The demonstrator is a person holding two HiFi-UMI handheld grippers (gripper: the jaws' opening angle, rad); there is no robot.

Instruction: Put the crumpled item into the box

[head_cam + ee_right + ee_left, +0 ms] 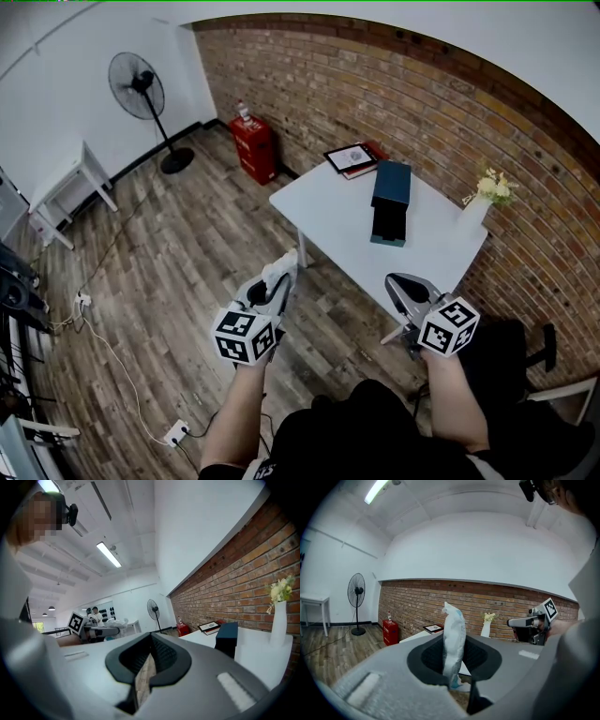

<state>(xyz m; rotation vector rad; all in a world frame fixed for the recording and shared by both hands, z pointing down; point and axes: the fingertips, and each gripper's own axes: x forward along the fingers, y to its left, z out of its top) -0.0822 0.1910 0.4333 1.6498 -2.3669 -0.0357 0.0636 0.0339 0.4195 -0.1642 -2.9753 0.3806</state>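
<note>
White with a tinge of blue, the crumpled item (453, 625) stands upright, clamped between the pads of the left tongs (454, 644). Its top pokes out well above their tips. In the head view these tongs (272, 292) hang over the wooden floor (187, 281), just short of the near corner of the tabletop (328, 220), with the item's pale top (279, 270) showing ahead of them.

The right tongs (151, 641) are drawn together, leaving only a thin slit through which floor boards show, and nothing is in it. In the head view they (401, 286) sit at the tabletop's near edge, level with the left pair and well apart from it.

The box (390, 202) is dark teal and rests near the middle of the white tabletop, well apart from the item. A white vase (476, 211) of pale flowers stands near the tabletop's right corner, and a tablet (350, 157) lies on a red book (375, 150) at its far corner. A brick wall (422, 103) runs behind the tabletop. A red cabinet (253, 148) stands against that wall, with a standing fan (141, 89) further left.
</note>
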